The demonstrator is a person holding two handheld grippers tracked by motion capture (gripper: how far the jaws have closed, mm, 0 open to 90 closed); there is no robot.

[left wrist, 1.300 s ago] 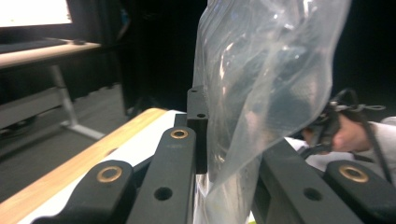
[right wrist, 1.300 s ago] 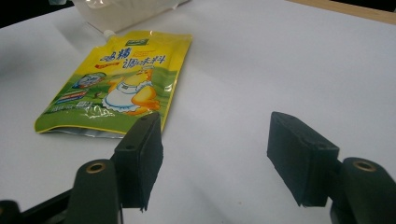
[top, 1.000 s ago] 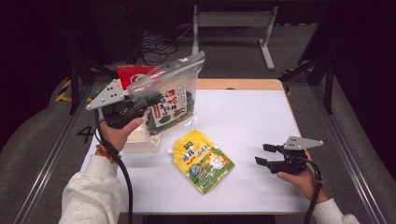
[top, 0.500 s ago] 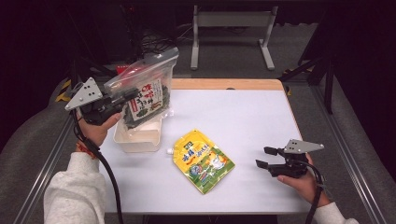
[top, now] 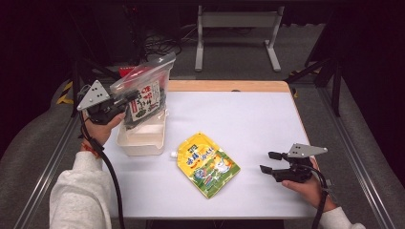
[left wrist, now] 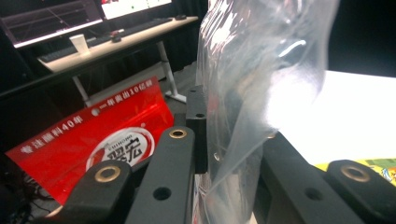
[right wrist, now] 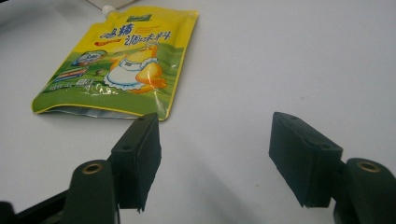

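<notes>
One clear zip bag (top: 143,93) with a printed packet inside has travelled, in the high view, from over the table's middle toward its left edge and lower, the left gripper (top: 125,100) clamped on it above the white tub (top: 142,138), so I judge it is being carried away or set down, while the yellow pouch (top: 207,163) lies flat untouched. Up close in the left gripper view, the jaws pinch the bag's film (left wrist: 243,116) before a red box (left wrist: 93,140), and in the right gripper view the right gripper (right wrist: 215,161) stands wide and empty just short of the pouch (right wrist: 119,70).

a white rectangular surface (top: 248,124) with a wooden far edge carries a cream plastic tub (top: 142,138) near its left side and a yellow-green spouted pouch (top: 207,164) lying flat mid-front.
</notes>
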